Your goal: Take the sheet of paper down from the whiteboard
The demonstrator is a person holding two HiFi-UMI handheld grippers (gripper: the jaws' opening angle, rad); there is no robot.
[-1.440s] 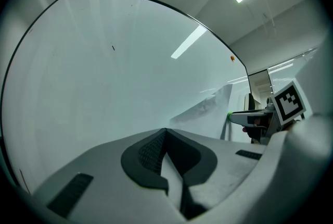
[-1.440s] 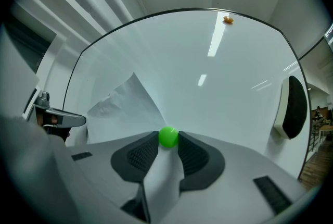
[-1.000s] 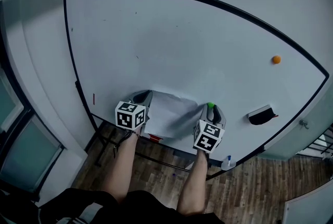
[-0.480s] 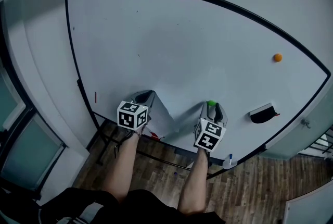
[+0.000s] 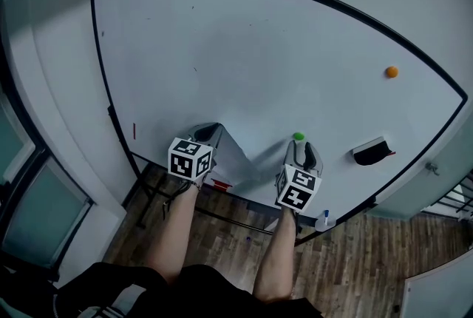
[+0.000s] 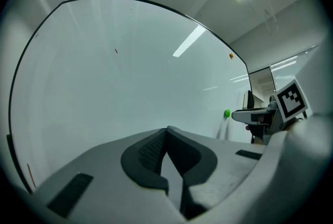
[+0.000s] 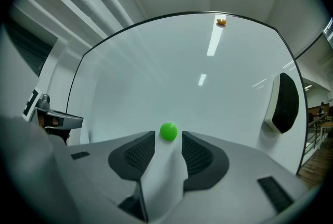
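Forearms (image 5: 177, 235) reach level toward the glossy whiteboard (image 5: 259, 50). Your left gripper (image 6: 166, 133) clenches the thin, limp sheet of paper (image 5: 238, 161), low on the board; your right gripper (image 7: 168, 145) is opening its ribbed jaws, round green magnet (image 7: 168, 131) between the tips.

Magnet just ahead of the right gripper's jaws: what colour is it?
The magnet is bright green, clearest in the right gripper view.

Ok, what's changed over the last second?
The sheet of paper came free on its right side and swung left; it now hangs from the left gripper. The right gripper is opening its fingers around the green magnet. Both magnets and the eraser stayed put.
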